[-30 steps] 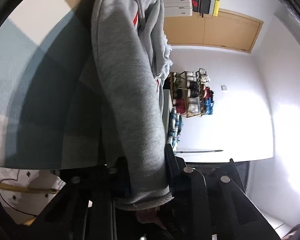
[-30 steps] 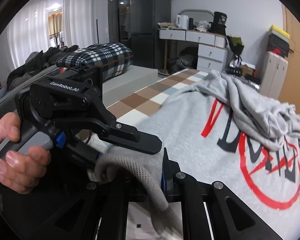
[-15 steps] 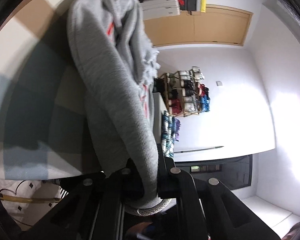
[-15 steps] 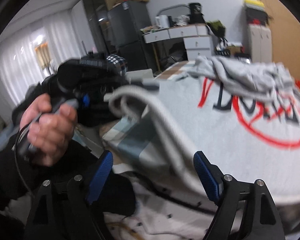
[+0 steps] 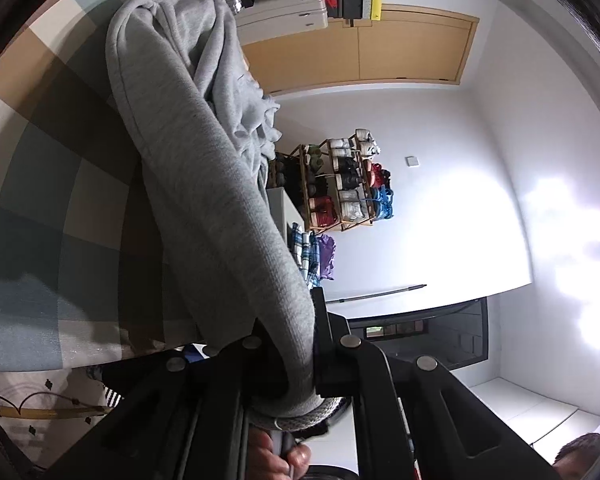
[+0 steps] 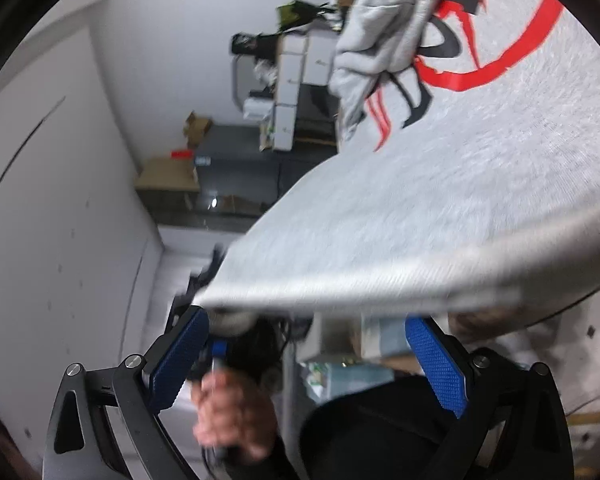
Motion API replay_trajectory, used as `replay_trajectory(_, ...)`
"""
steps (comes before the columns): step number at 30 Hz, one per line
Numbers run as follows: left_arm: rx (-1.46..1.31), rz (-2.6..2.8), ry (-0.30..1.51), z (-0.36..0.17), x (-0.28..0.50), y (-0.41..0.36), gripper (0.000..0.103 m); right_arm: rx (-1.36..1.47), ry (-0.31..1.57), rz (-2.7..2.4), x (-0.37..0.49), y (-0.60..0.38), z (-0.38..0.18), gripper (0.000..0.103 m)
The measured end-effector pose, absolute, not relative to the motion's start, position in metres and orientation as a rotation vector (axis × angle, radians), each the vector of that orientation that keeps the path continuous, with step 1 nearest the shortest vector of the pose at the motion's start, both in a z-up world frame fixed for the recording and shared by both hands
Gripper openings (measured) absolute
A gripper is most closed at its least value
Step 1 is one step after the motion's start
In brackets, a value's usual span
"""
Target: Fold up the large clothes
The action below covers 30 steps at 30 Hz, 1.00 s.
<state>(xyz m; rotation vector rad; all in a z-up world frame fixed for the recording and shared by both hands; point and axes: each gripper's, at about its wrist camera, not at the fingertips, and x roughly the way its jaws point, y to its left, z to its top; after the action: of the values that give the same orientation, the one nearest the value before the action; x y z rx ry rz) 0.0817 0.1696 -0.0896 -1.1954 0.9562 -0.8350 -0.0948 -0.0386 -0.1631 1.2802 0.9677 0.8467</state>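
Observation:
A large grey sweatshirt (image 5: 204,184) with a red and black print (image 6: 460,52) lies across a checked bed cover (image 5: 60,200). My left gripper (image 5: 300,344) is shut on a bunched grey cuff of it, and the cloth stretches away from the jaws. In the right wrist view, which is rolled on its side, my right gripper (image 6: 308,344) is opening wide. Its blue pads (image 6: 180,356) touch nothing. The sweatshirt's edge (image 6: 380,280) runs just beyond the fingertips. Behind them a hand (image 6: 232,412) holds the left gripper, which is blurred.
A shoe rack (image 5: 340,184) stands against the white wall, with wooden wardrobe doors (image 5: 380,52) beside it. White drawers (image 6: 296,68), a dark cabinet (image 6: 240,176) and cardboard boxes (image 6: 168,176) stand beyond the bed. Patterned bedding (image 5: 28,408) hangs below the bed's edge.
The right gripper let go of the grey cloth, spread its jaws wide, rolled about a quarter turn and shifted along the sweatshirt's edge. The left gripper kept its grip and rose slightly.

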Motion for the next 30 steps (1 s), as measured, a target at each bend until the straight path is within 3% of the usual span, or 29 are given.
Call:
replay_trajectory(5, -1.186, -0.851, 0.932, -0.077, 0.084, 0.169, 0.003, 1.394, 0.998, 0.714, -0.083, -0.048, -0.183, 0.101)
replay_trajectory(15, -1.197, -0.840, 0.906, -0.079, 0.095, 0.170, 0.003, 1.330, 0.753, 0.334, -0.081, -0.165, -0.154, 0.101)
replay_trajectory(23, -1.197, -0.831, 0.896, -0.076, 0.092, 0.171, 0.003, 1.300, 0.860, 0.142, -0.065, -0.236, -0.159, 0.101)
replay_trajectory(30, -1.191, -0.802, 0.900, -0.078, 0.090, 0.178, 0.003, 1.183, 0.833, 0.004, -0.058, -0.279, -0.155, 0.100)
